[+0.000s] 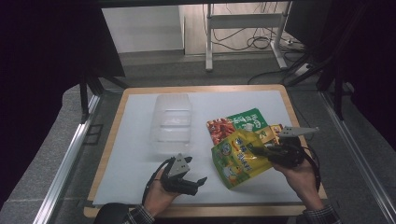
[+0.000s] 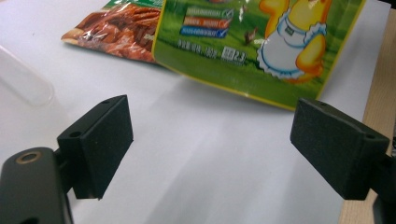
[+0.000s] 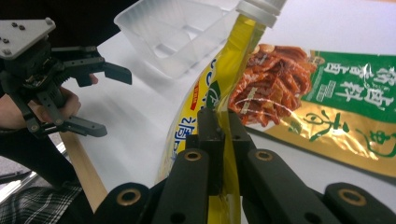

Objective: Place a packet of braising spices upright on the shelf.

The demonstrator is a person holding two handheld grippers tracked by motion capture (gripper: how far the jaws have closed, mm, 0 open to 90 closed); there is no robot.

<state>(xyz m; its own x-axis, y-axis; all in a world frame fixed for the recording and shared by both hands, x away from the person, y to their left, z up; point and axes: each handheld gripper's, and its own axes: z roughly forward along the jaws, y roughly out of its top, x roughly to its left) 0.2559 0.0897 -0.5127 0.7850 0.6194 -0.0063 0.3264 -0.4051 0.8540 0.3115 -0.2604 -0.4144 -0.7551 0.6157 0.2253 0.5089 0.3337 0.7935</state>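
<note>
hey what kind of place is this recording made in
Probably a lab or data-collection workstation: a white-topped table boxed in by a metal frame, loose cables on the floor, and handheld grippers working on snack pouches.

The left hand [image 1: 161, 186] comes in from the near edge, left of centre, wrapped around the left gripper [image 1: 198, 179]. That gripper lies roughly level and points to the right, its grey three-cornered plate facing up. Its jaws stand wide apart with nothing between them. A checked sleeve shows at the wrist.

The right hand [image 1: 301, 179] comes in from the near right corner and holds the right gripper [image 1: 254, 150], which points left and slightly away. Its jaws are pressed tight together, clamping the edge of a yellow pouch [image 1: 238, 158] that hangs from them.
</note>
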